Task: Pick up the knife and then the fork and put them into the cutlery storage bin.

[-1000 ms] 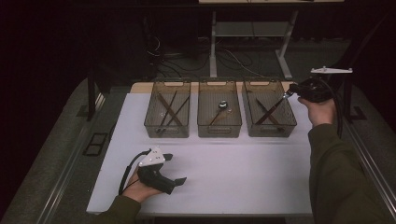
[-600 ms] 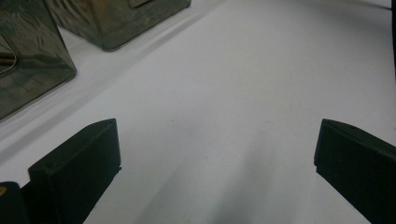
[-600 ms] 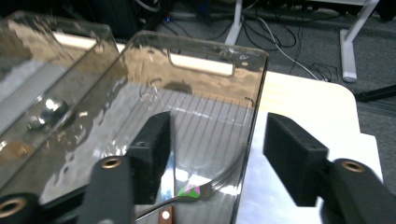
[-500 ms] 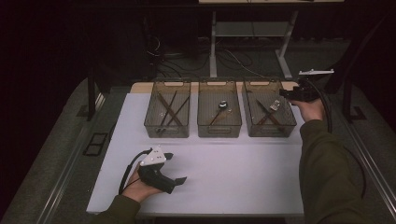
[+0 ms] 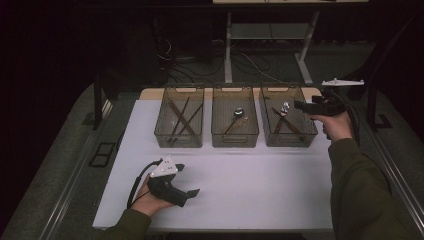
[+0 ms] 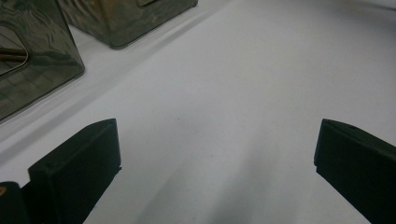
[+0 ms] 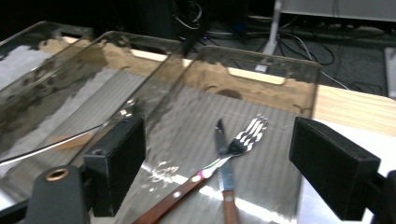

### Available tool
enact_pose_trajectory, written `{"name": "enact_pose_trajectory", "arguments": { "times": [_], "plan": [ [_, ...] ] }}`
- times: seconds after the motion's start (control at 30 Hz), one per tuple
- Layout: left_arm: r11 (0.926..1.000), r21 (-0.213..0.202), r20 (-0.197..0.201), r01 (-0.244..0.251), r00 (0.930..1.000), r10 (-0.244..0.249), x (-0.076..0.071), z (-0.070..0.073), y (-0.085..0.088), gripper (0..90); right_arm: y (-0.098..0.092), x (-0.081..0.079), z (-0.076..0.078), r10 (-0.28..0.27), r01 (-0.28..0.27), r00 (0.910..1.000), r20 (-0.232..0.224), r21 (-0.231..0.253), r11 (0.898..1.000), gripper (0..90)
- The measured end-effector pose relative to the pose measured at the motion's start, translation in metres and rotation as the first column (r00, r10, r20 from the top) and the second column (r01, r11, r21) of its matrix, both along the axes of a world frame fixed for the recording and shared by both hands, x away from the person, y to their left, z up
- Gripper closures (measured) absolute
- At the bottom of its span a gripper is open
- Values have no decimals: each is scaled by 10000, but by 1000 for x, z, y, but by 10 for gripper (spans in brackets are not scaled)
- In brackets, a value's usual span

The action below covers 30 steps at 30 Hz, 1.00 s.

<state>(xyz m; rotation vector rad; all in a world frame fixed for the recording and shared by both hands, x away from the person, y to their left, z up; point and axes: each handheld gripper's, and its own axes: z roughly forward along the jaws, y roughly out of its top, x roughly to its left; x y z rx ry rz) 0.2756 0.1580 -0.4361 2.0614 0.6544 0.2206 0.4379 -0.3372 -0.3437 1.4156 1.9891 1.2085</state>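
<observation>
The right tongs (image 5: 300,105) hang over the right-hand bin (image 5: 309,135), their jaws spread with nothing between them; they have just been opening. A second ago the same tongs sat nearer the bin's right rim, and the hand has since carried them slightly toward the person. Just below and ahead of these tongs, on the bin floor, a wooden-handled fork (image 7: 233,148) lies across a knife (image 7: 223,168), the two touching. The left tongs (image 5: 192,192) rest on the white bench (image 5: 250,190), jaws spread and empty, unmoved since earlier, well apart from the bins.
</observation>
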Motion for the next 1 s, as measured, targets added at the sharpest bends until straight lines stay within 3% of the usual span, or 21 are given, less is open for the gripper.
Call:
{"name": "enact_pose_trajectory", "arguments": {
  "times": [0.2, 0.3, 0.4, 0.6, 0.9, 1.0],
  "plan": [
    [10000, 15, -70, 63, 10000, -63, -1, 0, -1, 0, 12, -21, 0, 551, -548, 9981, 272, -98, 9984, 127],
    [10000, -21, -150, -20, 9999, 19, -1, -1, 1, 0, 19, -29, -2, 496, -487, 9983, 316, -267, 9985, 118],
    [10000, -12, -162, -17, 9999, 16, 0, -1, 2, 0, 24, -41, -7, 565, -562, 9976, 396, -101, 9984, 118],
    [10000, -44, -153, -88, 9998, 87, -1, -1, 3, 0, 37, -65, -19, 936, -913, 9938, 603, -398, 9950, 118],
    [9999, -58, -156, -114, 9998, 113, -1, -1, 3, 0, 40, -111, -42, 1483, -1495, 9861, 748, 108, 9887, 118],
    [9999, -34, -169, -154, 9997, 153, -1, -1, 3, 0, 39, -121, -48, 1464, -1473, 9861, 792, 61, 9891, 118]
  ]
}}
